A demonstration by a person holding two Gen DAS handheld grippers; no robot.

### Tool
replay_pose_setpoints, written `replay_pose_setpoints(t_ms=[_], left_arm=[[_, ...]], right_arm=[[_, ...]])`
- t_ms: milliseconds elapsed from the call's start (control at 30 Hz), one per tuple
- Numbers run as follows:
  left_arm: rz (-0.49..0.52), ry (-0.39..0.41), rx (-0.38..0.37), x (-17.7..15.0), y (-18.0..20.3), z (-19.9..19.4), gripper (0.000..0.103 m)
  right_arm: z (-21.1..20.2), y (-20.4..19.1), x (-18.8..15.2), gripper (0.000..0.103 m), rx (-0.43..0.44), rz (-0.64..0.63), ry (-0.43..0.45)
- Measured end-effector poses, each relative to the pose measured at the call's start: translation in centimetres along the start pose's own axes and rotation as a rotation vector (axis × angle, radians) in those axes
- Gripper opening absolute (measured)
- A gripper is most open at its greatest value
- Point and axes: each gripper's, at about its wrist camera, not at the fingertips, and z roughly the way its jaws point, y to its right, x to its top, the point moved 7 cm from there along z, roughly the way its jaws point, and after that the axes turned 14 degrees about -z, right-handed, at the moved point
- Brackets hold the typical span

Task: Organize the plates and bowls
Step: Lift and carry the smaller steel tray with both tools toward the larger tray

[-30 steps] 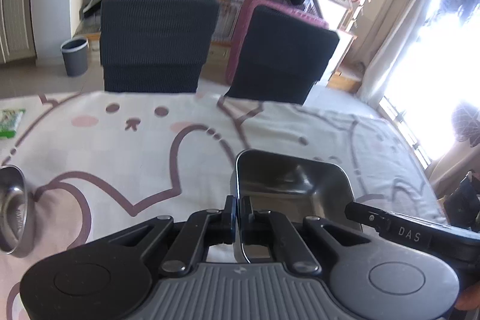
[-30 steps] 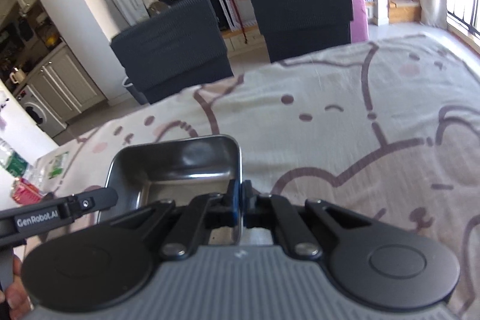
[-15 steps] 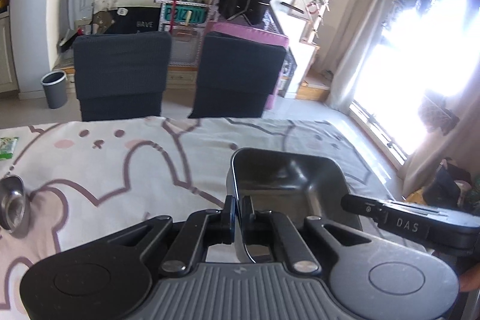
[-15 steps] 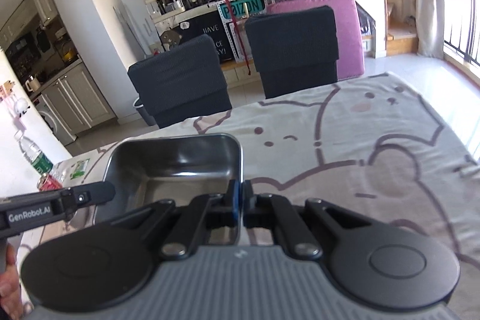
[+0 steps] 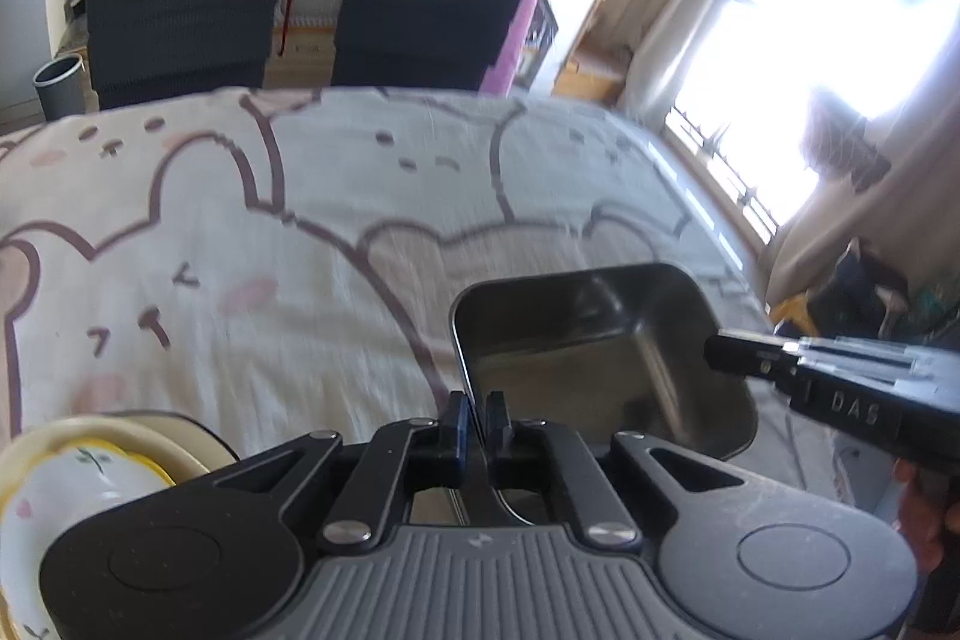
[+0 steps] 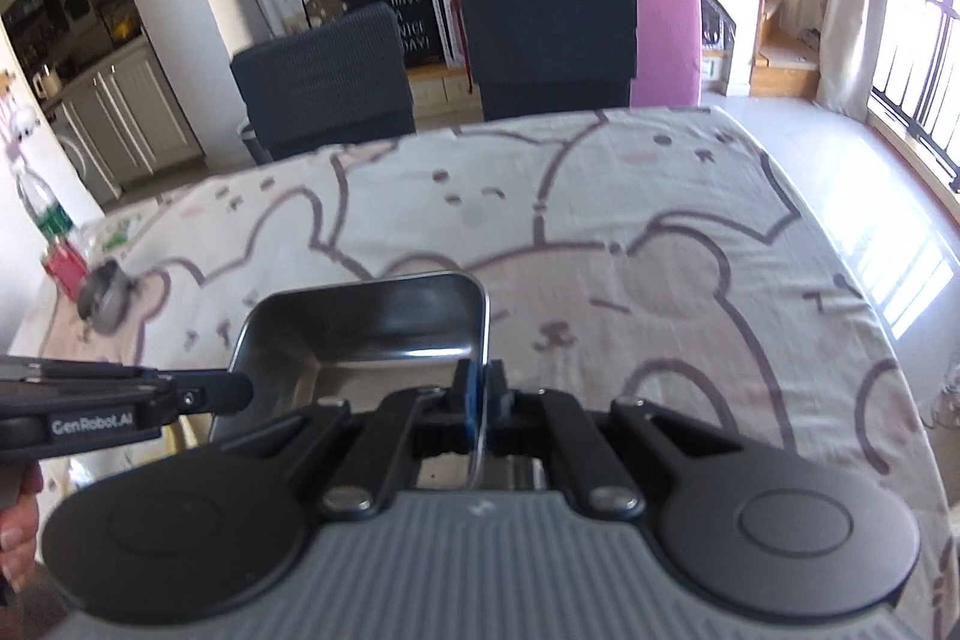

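A rectangular steel tray (image 5: 600, 358) is held in the air over the table by both grippers. My left gripper (image 5: 477, 415) is shut on the tray's left rim. My right gripper (image 6: 480, 388) is shut on its right rim; the tray (image 6: 372, 328) shows in the right wrist view too. A cream plate with a white and yellow bowl (image 5: 78, 478) on it sits low at the left edge of the left wrist view. A small round steel bowl (image 6: 105, 301) lies on the table at far left.
The table wears a cloth with bear drawings (image 6: 600, 232). Two dark chairs (image 6: 546, 40) and a pink one stand at the far edge. A bottle and a red packet (image 6: 57, 256) sit at the far left corner. A bright window is on the right.
Both grippers have swung with the tray. The left view now looks further right and lower, the cream plate and bowl came into view at bottom left. The grips are unchanged.
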Motion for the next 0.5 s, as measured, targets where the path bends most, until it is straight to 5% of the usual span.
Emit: replay_pose_setpoints(t_ms=[500], left_arm=[[0.096,-0.11,0.092,-3.4,-0.7,3.4,0.01]], right_arm=[[1.1,-0.6,-1.7,0.004,0.012,-0.104,-0.093]])
